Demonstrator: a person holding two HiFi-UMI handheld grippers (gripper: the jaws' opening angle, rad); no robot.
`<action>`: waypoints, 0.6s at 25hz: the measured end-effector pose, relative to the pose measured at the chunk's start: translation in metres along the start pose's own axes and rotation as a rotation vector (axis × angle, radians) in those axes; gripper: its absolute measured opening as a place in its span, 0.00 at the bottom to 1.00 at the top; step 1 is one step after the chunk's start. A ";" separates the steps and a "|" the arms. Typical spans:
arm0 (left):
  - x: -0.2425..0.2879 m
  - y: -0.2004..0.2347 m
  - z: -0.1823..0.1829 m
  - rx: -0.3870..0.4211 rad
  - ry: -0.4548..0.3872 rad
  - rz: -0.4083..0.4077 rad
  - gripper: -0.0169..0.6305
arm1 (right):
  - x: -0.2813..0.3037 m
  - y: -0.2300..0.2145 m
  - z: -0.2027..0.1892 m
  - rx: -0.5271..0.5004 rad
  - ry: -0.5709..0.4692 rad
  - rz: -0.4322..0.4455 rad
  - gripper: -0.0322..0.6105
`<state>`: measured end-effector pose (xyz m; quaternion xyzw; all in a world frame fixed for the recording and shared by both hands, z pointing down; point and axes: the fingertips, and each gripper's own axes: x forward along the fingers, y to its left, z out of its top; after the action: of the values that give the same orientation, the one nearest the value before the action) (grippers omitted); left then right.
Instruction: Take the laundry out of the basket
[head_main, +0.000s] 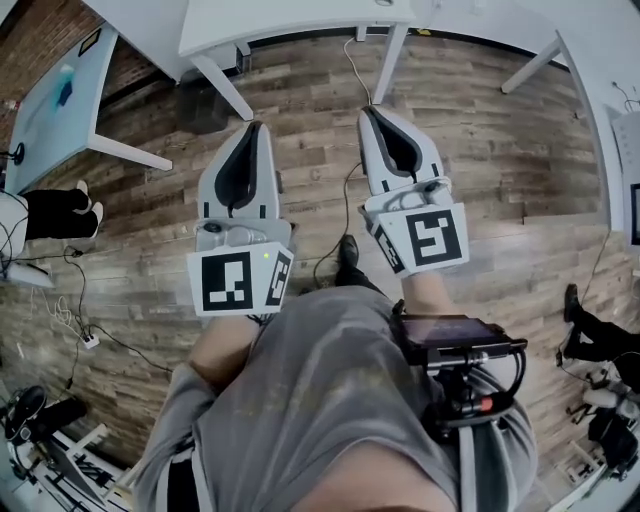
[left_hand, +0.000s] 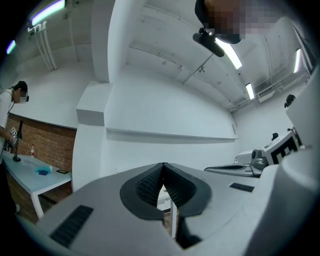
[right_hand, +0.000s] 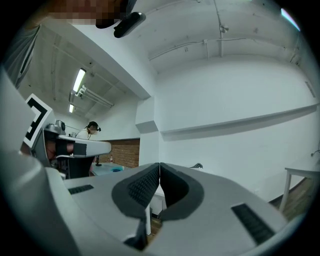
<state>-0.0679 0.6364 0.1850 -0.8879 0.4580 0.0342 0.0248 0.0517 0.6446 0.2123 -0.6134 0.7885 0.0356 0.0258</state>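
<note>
No basket and no laundry show in any view. In the head view my left gripper (head_main: 254, 126) and right gripper (head_main: 368, 112) are held side by side in front of my body, above the wooden floor, both pointing away toward white tables. Both are shut with nothing between the jaws. The left gripper view has its gripper (left_hand: 163, 165) aimed level at a white wall, pads together. In the right gripper view the gripper (right_hand: 159, 165) likewise faces a white wall with its pads pressed together.
White tables (head_main: 300, 25) stand ahead with slanted legs (head_main: 222, 88). A light blue table (head_main: 50, 105) is at the left by a brick wall. Cables (head_main: 80, 335) trail on the floor at left. Another person (right_hand: 91, 129) stands far off. Equipment (head_main: 610, 420) sits at right.
</note>
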 end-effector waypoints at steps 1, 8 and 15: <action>0.011 -0.003 0.000 0.004 0.001 0.003 0.04 | 0.006 -0.009 -0.002 0.005 0.000 0.007 0.06; 0.060 -0.019 -0.001 0.032 0.002 0.015 0.04 | 0.035 -0.053 -0.016 0.040 0.009 0.045 0.06; 0.092 -0.006 -0.013 0.020 0.023 0.035 0.04 | 0.065 -0.067 -0.029 0.051 0.033 0.070 0.06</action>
<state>-0.0092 0.5649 0.1906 -0.8799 0.4739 0.0198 0.0279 0.1008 0.5626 0.2339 -0.5850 0.8106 0.0063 0.0271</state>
